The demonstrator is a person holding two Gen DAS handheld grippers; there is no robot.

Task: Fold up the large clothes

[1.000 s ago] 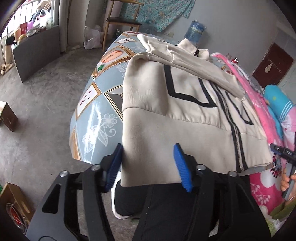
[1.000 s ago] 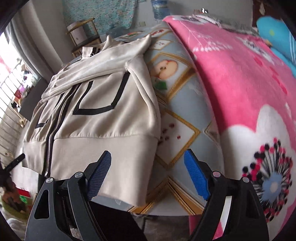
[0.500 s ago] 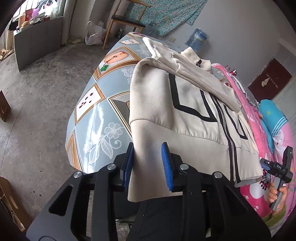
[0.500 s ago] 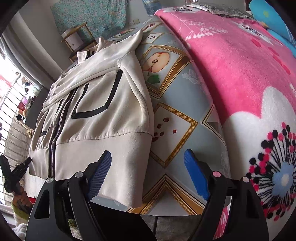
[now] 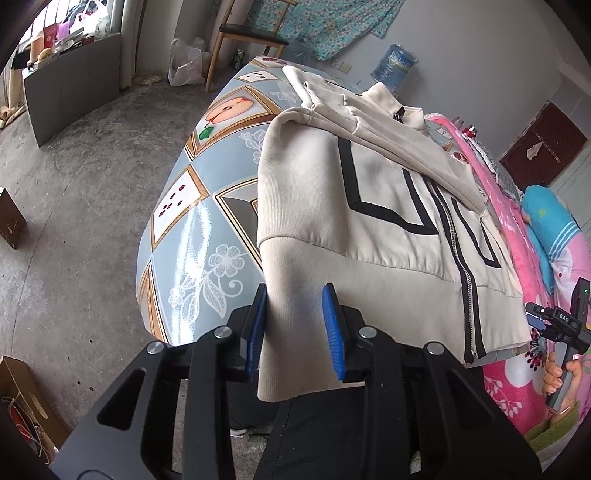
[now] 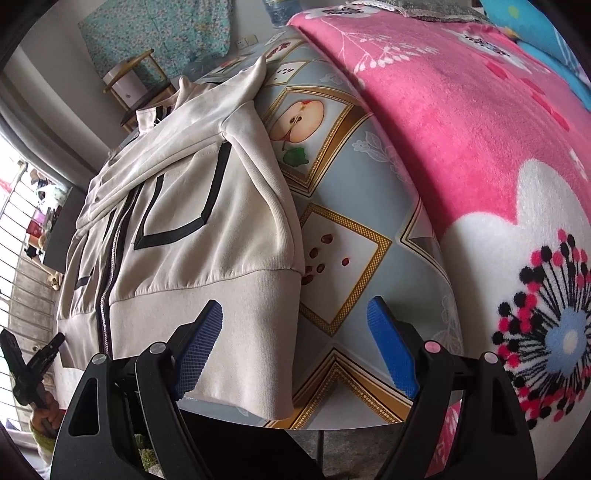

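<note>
Left gripper (image 5: 295, 328): jaws narrow, blue pads pinching the ribbed hem at the left corner of the cream jacket (image 5: 369, 221), cloth bunched between them and hanging over the table edge

Right gripper (image 6: 295, 347): jaws wide, nothing pinched; left pad over the right corner of the jacket's (image 6: 192, 221) hem, right pad over bare tablecloth (image 6: 354, 229), hem corner lying between the two

Jacket spread flat on the table, front up, zip (image 5: 461, 273) closed, black angular stripes on either side of it, sleeves folded across the chest near the collar, hem draped over the near edge

Tablecloth glossy, pale blue with gold-framed fruit panels, showing on both sides of the jacket

Pink flowered blanket (image 6: 480, 147) just beside the table on the right, with a blue striped pillow (image 5: 550, 221) on it

Beyond: concrete floor, wooden chair (image 5: 251, 33), white plastic bag (image 5: 184, 62), blue water bottle (image 5: 397, 66) by the wall, floral cloth hung on the wall
</note>
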